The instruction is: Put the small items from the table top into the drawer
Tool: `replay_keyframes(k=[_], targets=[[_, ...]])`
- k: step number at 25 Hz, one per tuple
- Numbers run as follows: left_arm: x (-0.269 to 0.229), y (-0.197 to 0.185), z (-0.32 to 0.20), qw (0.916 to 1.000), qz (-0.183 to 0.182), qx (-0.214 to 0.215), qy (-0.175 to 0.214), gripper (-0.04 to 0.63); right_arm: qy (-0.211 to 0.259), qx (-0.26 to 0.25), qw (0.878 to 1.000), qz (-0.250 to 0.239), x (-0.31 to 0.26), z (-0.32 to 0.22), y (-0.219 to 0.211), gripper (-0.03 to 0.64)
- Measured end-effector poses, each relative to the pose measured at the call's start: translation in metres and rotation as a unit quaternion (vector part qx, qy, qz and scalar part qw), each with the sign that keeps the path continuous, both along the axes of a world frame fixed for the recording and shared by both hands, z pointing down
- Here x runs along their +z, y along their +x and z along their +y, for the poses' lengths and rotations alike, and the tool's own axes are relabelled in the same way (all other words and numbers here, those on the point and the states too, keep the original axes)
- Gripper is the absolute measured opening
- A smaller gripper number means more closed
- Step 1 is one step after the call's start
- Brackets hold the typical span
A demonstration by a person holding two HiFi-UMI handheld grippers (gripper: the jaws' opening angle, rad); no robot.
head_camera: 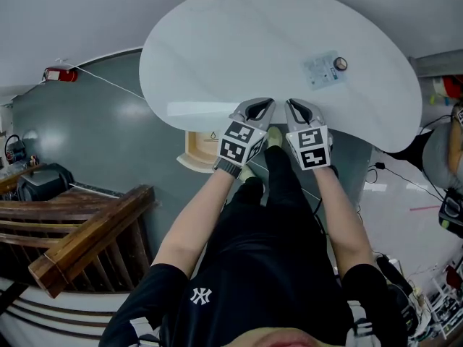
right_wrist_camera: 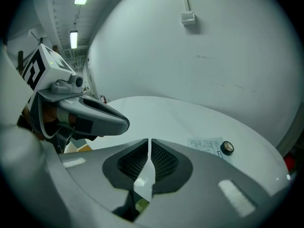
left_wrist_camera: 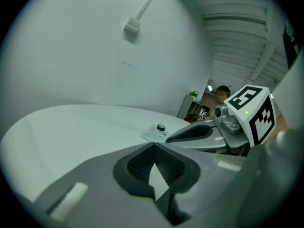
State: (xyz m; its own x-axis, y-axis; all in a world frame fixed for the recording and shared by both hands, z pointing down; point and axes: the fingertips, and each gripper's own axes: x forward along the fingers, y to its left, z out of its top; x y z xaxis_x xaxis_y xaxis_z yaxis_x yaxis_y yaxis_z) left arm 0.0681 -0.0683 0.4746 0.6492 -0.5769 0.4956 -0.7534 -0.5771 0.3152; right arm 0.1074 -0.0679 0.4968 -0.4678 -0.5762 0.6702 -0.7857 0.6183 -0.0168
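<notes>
A small round black item point(head_camera: 340, 63) point(left_wrist_camera: 161, 127) point(right_wrist_camera: 227, 147) lies on the white oval table point(head_camera: 239, 42), at its right side, touching the edge of a flat clear packet with print point(head_camera: 320, 71) point(left_wrist_camera: 154, 135) point(right_wrist_camera: 205, 145). My left gripper point(head_camera: 265, 108) point(left_wrist_camera: 153, 147) and right gripper point(head_camera: 294, 108) point(right_wrist_camera: 149, 143) hover side by side over the table's near edge, well short of both items. Both are shut with nothing between the jaws. Below the table's near edge, left of the left gripper, a light wooden drawer point(head_camera: 200, 146) stands open.
Dark wooden furniture point(head_camera: 87, 230) stands on the floor at the lower left. A red object point(head_camera: 59, 74) with a white cable lies on the floor beyond the table's left end. Clutter and cables point(head_camera: 441, 208) fill the right side. My legs point(head_camera: 268, 215) are under the grippers.
</notes>
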Motion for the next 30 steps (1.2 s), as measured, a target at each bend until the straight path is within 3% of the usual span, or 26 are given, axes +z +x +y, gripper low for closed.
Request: replay_keyframes(k=[16,23,30], targets=[[0.018,0.099,-0.066,0.9983,0.007,0.053,-0.022,0.000,-0.014,0.103,0.995,0.003,0.025,-0.075,0.122,0.077],[0.031,0.122,-0.088,0.9974,0.009,0.060,-0.040,0.000,-0.040,0.154,0.987,-0.002,0.049,-0.105,0.167,0.117],[0.047,0.141,-0.106,0.9960,0.004,0.073,-0.052,0.000,-0.061,0.168,0.984,0.002,0.073,-0.127,0.187,0.170]])
